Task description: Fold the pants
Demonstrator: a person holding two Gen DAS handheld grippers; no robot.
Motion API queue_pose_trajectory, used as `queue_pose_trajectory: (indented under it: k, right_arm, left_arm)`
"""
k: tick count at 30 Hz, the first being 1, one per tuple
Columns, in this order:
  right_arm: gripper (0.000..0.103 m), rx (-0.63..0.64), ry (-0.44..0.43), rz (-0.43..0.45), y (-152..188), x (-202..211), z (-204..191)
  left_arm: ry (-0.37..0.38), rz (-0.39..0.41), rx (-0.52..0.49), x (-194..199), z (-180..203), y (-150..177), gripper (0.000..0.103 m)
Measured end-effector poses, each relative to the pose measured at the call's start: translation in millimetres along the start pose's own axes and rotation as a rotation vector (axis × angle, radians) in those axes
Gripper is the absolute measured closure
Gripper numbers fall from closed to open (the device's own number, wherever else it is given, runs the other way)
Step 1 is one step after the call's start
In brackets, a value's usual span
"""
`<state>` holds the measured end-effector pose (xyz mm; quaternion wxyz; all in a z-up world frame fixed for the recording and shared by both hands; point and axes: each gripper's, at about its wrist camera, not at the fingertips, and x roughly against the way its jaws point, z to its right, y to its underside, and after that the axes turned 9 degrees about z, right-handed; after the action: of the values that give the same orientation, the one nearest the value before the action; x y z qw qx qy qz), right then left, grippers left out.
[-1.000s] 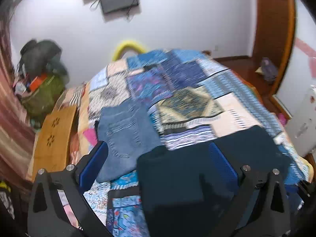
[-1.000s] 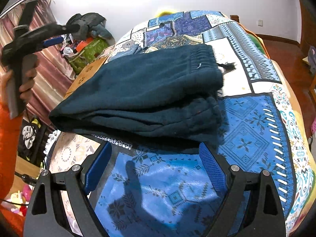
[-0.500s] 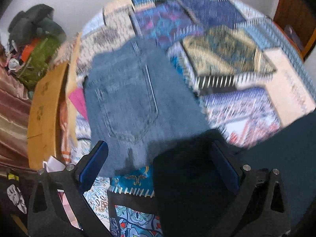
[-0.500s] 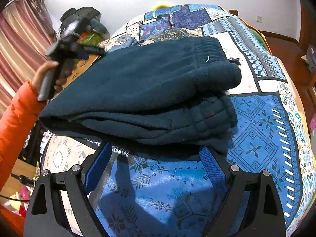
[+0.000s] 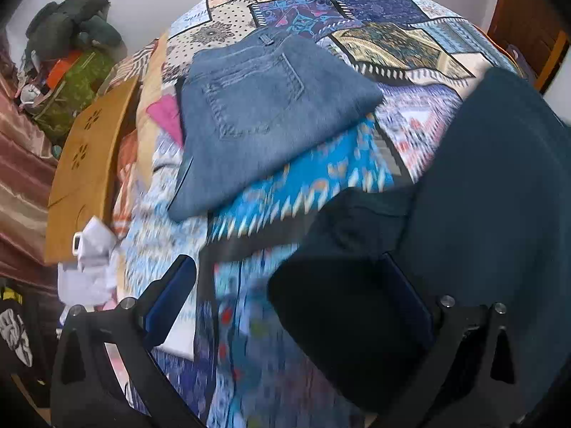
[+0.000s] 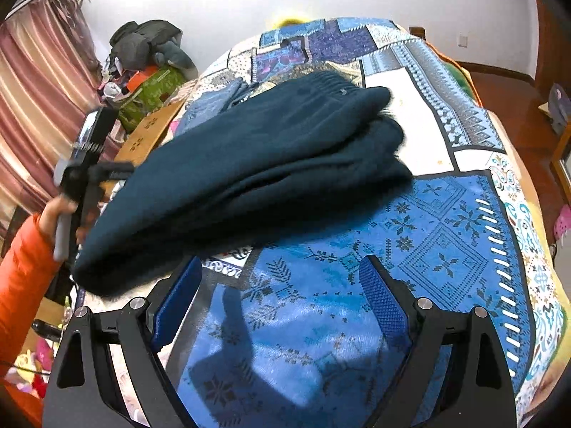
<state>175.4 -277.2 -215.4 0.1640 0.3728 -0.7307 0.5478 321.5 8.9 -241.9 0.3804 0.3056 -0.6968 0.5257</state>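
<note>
Dark teal pants [image 6: 249, 164] lie folded in a thick stack on the patchwork bedspread [image 6: 446, 242]. In the left wrist view they [image 5: 481, 196] fill the right side, and their near corner lies between the open fingers. My left gripper [image 5: 289, 299] is open, right at that corner; it also shows in the right wrist view [image 6: 84, 174] beside the stack's left end. My right gripper [image 6: 282, 296] is open and empty, just in front of the stack over the blue quilt.
Folded blue jeans [image 5: 264, 107] lie on the bed beyond the teal pants. A wooden board [image 5: 85, 157] and crumpled white paper [image 5: 89, 260] sit at the bed's left edge. A pile of bags and clothes [image 6: 150, 64] stands by the curtain.
My left gripper has dropped and swung down to the left end of the teal pants. The right gripper has pulled back a little; the stack looks shifted slightly.
</note>
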Motion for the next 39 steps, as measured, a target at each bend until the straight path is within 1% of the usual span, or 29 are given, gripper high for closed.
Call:
queue_pose_trajectory:
  k: [3, 6, 11, 13, 15, 17, 18, 19, 20, 21, 22, 23, 24, 25, 26, 28, 31, 34, 35, 38, 39]
  right_arm:
    - [0.015, 0.012, 0.002, 0.028, 0, 11, -5]
    - [0.015, 0.029, 0.009, 0.065, -3, 23, -10]
    - [0.015, 0.072, 0.030, 0.121, -9, 34, -15]
    - [0.015, 0.080, 0.033, 0.127, -10, 31, -16]
    - [0.015, 0.077, 0.024, 0.113, -10, 24, -14]
    - [0.016, 0.069, 0.031, 0.094, -9, 13, -10]
    - [0.019, 0.070, 0.039, 0.080, -9, 8, -9]
    - [0.028, 0.073, 0.045, 0.071, -8, 6, -8]
    - [0.037, 0.076, 0.051, 0.056, -7, 2, -6]
    - [0.039, 0.074, 0.051, 0.044, -6, -2, -3]
    - [0.043, 0.070, 0.047, 0.036, -5, -4, 0]
    - [0.048, 0.065, 0.035, 0.029, -3, -8, 3]
    - [0.051, 0.060, 0.026, 0.023, -2, -8, 5]
    - [0.056, 0.054, 0.012, 0.014, 0, -11, 7]
    - [0.061, 0.042, -0.009, 0.006, 2, -13, 9]
    - [0.062, 0.029, -0.022, 0.006, 6, -13, 12]
    - [0.062, 0.053, -0.017, 0.002, 6, -11, 9]
    - [0.062, 0.065, -0.015, -0.021, 3, -10, 7]
    - [0.062, 0.070, -0.017, -0.032, -1, -8, 6]
    - [0.062, 0.089, -0.004, -0.023, -12, -3, 8]
    - [0.062, 0.099, 0.002, -0.011, -17, 0, 8]
  left_arm:
    - [0.011, 0.011, 0.014, 24, 4, 21, 0.000]
    - [0.048, 0.024, 0.037, 42, 11, 35, 0.000]
    - [0.171, 0.056, 0.054, 67, 33, 46, 0.000]
    - [0.252, 0.062, 0.067, 72, 46, 49, 0.000]
    - [0.302, 0.073, 0.066, 74, 58, 51, 0.001]
    - [0.293, 0.119, 0.046, 81, 70, 52, 0.005]
    - [0.278, 0.151, 0.027, 86, 76, 52, 0.011]
    - [0.276, 0.168, 0.019, 90, 78, 52, 0.020]
    - [0.275, 0.182, 0.019, 94, 78, 52, 0.026]
    - [0.263, 0.193, 0.023, 97, 77, 53, 0.041]
    - [0.250, 0.197, 0.028, 98, 73, 54, 0.051]
    - [0.258, 0.198, 0.041, 99, 68, 55, 0.053]
    - [0.270, 0.202, 0.055, 99, 62, 57, 0.056]
    - [0.270, 0.204, 0.056, 100, 58, 60, 0.061]
    - [0.268, 0.207, 0.053, 100, 55, 61, 0.062]
    - [0.265, 0.208, 0.062, 102, 49, 65, 0.062]
    - [0.203, 0.211, 0.067, 103, 43, 65, 0.063]
    - [0.256, 0.180, 0.118, 100, 32, 60, 0.063]
    - [0.250, 0.182, 0.118, 101, 31, 58, 0.063]
    - [0.170, 0.226, 0.082, 110, 30, 45, 0.063]
    - [0.160, 0.243, 0.075, 113, 30, 39, 0.063]
